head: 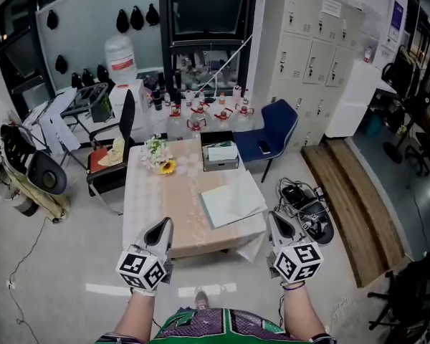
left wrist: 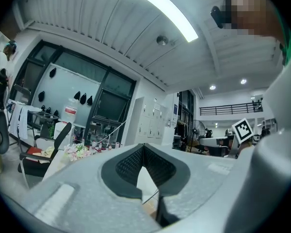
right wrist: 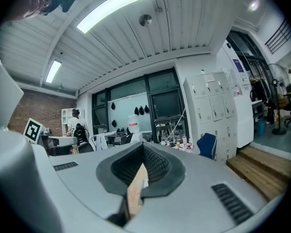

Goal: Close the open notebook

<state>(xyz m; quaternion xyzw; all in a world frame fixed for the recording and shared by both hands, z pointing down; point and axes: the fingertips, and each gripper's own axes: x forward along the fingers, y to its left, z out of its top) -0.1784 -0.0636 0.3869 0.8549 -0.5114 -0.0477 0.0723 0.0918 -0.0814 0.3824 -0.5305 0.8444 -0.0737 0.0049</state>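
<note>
The open notebook lies flat with pale pages up, on the right front part of the beige-clothed table. Both grippers are held level in front of the table's near edge, apart from the notebook. My left gripper is at the table's front left, and its jaws meet at the tip in the left gripper view with nothing held. My right gripper is beside the table's front right corner; its jaws are shut and empty too.
On the table's far half are a bunch of flowers and a dark box. A blue chair stands at the far right, a black chair at the left. Cables and gear lie on the floor right of the table, near a wooden step.
</note>
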